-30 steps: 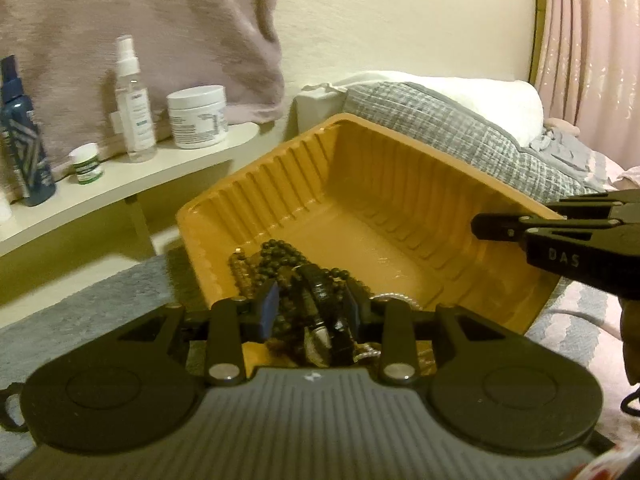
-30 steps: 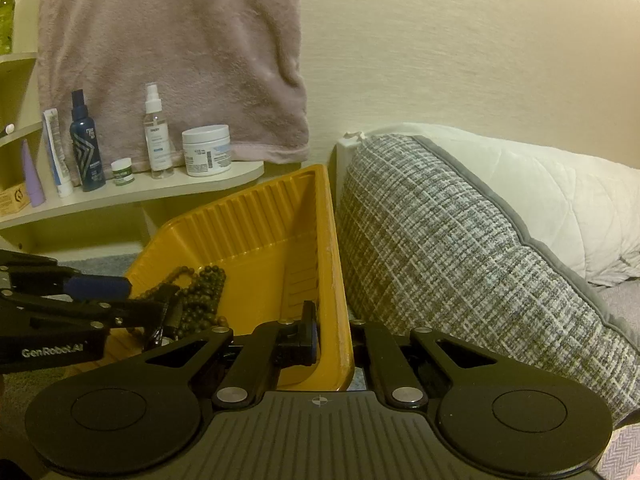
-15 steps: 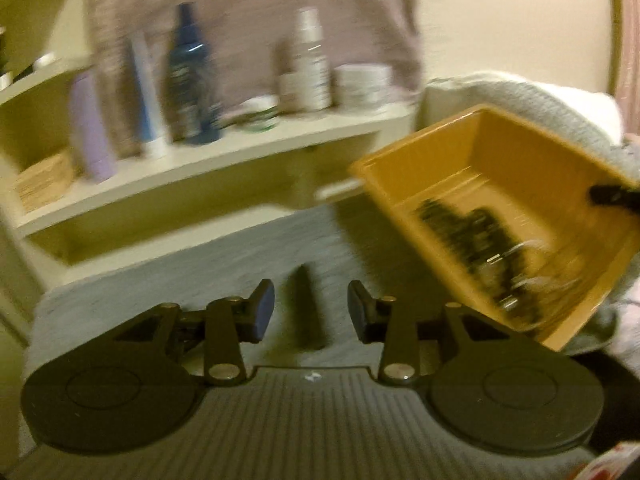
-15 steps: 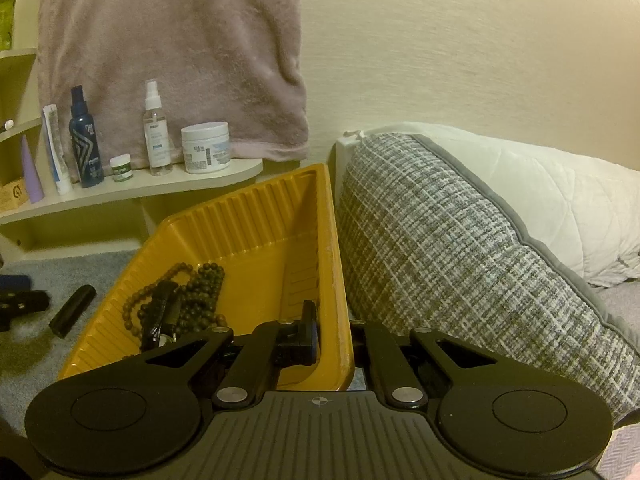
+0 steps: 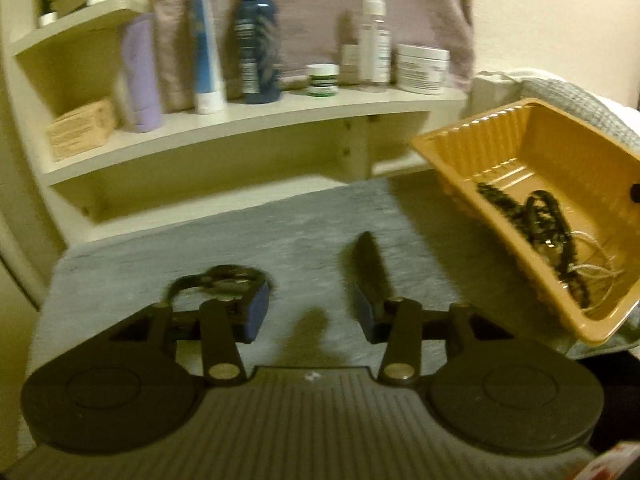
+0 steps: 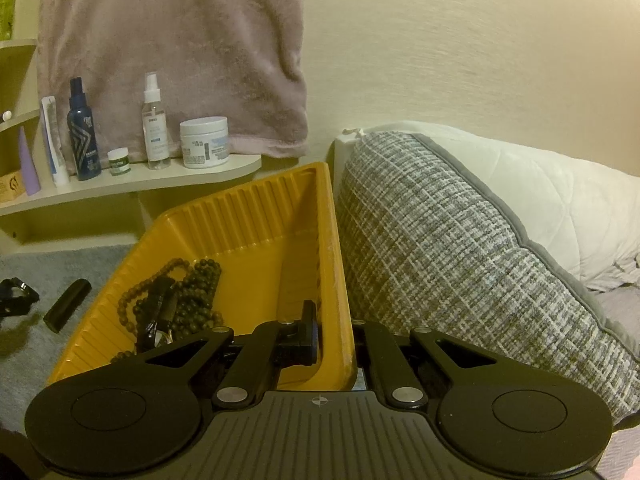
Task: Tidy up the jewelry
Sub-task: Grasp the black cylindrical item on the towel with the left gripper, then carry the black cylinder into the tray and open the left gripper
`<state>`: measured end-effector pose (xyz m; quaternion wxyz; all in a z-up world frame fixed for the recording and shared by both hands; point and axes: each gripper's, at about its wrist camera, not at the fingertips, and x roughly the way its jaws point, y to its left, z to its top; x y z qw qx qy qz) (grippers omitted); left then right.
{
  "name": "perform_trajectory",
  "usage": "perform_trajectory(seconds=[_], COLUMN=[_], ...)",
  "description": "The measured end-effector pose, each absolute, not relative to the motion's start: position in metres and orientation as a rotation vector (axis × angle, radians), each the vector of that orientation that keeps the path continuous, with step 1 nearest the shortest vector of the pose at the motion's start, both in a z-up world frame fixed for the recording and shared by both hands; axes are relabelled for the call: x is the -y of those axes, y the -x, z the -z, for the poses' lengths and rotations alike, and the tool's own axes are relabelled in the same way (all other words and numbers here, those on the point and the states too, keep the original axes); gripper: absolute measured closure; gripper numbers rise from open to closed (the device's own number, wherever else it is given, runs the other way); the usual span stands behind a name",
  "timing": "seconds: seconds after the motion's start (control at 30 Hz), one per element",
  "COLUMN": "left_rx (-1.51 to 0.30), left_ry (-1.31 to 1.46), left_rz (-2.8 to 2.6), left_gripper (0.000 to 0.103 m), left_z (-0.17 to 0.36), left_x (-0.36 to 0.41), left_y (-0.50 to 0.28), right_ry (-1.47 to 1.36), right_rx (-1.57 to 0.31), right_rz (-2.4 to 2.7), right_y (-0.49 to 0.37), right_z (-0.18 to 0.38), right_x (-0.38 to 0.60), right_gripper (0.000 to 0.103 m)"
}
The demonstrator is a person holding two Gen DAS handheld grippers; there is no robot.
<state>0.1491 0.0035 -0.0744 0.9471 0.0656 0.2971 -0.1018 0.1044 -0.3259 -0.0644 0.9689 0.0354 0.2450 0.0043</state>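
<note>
Your right tool [image 6: 336,344] clamps the tray [image 6: 240,216] wall. Your left tool [image 5: 310,314] is opening, nothing between its pads, over the grey mat [image 5: 280,232]. The black tube [image 5: 370,260] there looks light, stiff and likely to roll; pinch it mid-body.

Warm, dim yellowish indoor light tints both views. The left wrist view is soft with motion blur, worst on the shelf bottles [image 5: 256,36] toward 12 o'clock; the right wrist view is sharp. Fisheye bending curves the shelf [image 6: 132,186], and corners fall dark.
</note>
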Motion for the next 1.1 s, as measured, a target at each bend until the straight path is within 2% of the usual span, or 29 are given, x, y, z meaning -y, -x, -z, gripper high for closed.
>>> perform_trajectory(seconds=[0.3, 0.37, 0.4, 0.43, 0.8, 1.1], left_rx=[-0.644, -0.658, -0.667, -0.675, -0.630, -0.547], left_ry=[-0.122, -0.128, -0.130, -0.129, -0.083, -0.055], left_rz=[0.258, 0.253, 0.246, 0.241, 0.268, 0.486], left_gripper=[0.063, 0.072, 0.081, 0.082, 0.083, 0.083], left_z=[0.092, 0.095, 0.097, 0.099, 0.080, 0.038], left_x=[0.032, 0.036, 0.037, 0.037, 0.033, 0.080], left_y=[-0.171, -0.176, -0.179, -0.182, -0.170, -0.152], right_ry=[-0.071, -0.073, -0.075, -0.075, -0.076, -0.079], right_rx=[-0.499, -0.500, -0.499, -0.499, -0.499, -0.495], right_rz=[-0.010, -0.009, -0.009, -0.009, -0.009, -0.014], right_y=[-0.105, -0.105, -0.105, -0.105, -0.105, -0.105], right_z=[0.065, 0.066, 0.066, 0.066, 0.065, 0.065], right_x=[0.327, 0.328, 0.328, 0.328, 0.328, 0.329], right_gripper=[0.099, 0.099, 0.099, 0.099, 0.099, 0.099])
